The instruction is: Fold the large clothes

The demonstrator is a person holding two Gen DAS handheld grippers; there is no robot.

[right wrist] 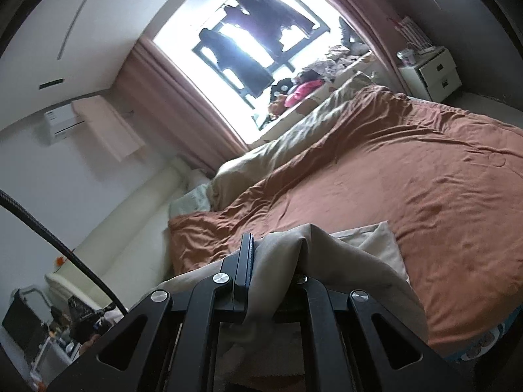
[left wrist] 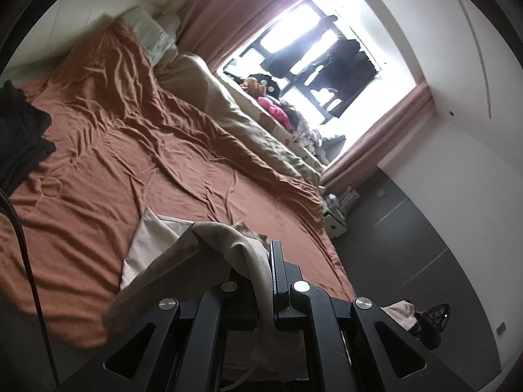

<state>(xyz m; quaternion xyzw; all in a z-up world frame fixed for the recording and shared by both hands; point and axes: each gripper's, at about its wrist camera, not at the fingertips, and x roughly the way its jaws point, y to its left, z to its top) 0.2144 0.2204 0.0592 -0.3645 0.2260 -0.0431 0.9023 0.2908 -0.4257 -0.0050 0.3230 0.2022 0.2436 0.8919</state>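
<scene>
While both tools are clamping it, the beige garment (left wrist: 225, 261) is hanging slack over the near edge of the bed (left wrist: 137, 137). The left tool (left wrist: 261, 281) and right tool (right wrist: 261, 277) are each pinching a gathered fold. It is draping like soft, light, limp cloth, probably trousers; gripping at hems or corners should be keeping layers from slipping.

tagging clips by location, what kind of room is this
Almost certainly a home bedroom: a wide bed with a rumpled rust-brown cover, pillows at its head, a curtained window with clothes hanging outside, and a white nightstand.
</scene>
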